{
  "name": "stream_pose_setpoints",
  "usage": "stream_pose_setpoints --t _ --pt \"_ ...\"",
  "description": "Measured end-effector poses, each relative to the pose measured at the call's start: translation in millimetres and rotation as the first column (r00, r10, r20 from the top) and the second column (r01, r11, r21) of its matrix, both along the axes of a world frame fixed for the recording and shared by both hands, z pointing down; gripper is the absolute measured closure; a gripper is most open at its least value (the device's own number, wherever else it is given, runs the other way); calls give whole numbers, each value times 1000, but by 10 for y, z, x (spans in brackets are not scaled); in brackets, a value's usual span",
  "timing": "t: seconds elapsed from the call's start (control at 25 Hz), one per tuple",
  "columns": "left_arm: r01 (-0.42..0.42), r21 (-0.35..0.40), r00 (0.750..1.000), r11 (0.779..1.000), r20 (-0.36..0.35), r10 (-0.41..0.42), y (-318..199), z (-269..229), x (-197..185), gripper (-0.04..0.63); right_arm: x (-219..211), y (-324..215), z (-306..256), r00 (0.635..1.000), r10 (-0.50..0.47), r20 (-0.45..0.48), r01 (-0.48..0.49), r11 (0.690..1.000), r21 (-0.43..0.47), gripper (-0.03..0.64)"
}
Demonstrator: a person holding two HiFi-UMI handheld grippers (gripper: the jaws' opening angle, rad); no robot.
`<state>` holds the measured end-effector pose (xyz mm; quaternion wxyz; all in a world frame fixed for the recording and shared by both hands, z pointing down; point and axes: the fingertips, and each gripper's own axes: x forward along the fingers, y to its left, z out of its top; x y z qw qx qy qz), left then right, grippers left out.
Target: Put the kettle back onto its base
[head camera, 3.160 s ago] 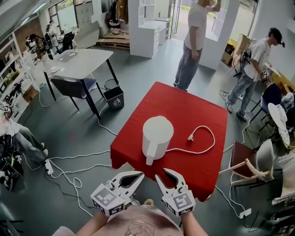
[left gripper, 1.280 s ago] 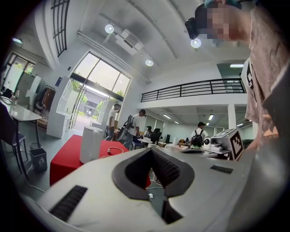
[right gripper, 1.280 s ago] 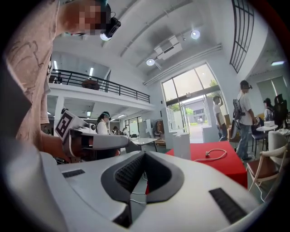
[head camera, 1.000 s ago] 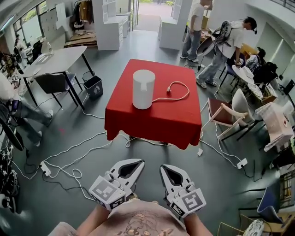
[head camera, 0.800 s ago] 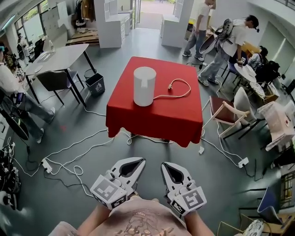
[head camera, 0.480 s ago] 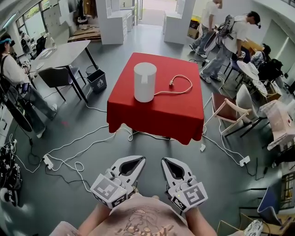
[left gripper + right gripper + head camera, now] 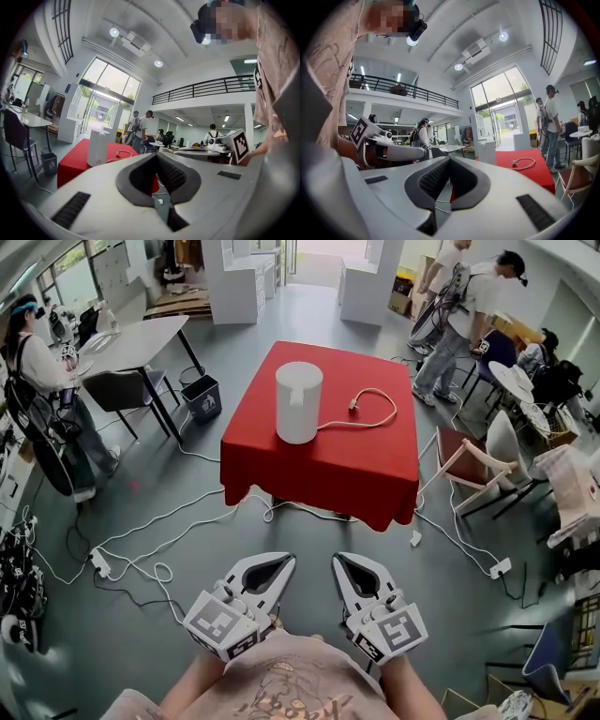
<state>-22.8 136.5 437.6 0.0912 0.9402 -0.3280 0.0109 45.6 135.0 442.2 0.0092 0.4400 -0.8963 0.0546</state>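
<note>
The head view looks from above the person's chest, forward and steeply down. The left gripper (image 7: 281, 561) and right gripper (image 7: 342, 561) lie close at the bottom, and the red-clothed table (image 7: 323, 465) stands well ahead.

The left gripper view rides low and faces level along its jaws. The table (image 7: 75, 154) and kettle (image 7: 97, 147) are far off at left, and the right gripper's marker cube (image 7: 239, 143) is close at right.

The right gripper view mirrors this, with the table (image 7: 529, 172) at right and the left gripper's marker cube (image 7: 361, 131) at left.

All three views share the table and its power cable (image 7: 375, 409).
</note>
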Motion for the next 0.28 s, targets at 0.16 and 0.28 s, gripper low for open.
stream_pose_setpoints --t 0.16,0.28 --pt "5 -1 1000 1000 -1 -5 -22 -6 -22 606 -43 -10 -1 1000 -12 0 12 1000 3 615" --pt "8 -3 1000 1000 -2 -8 -41 -25 -23 606 -68 -21 -9 1000 -27 -1 27 1000 -1 615"
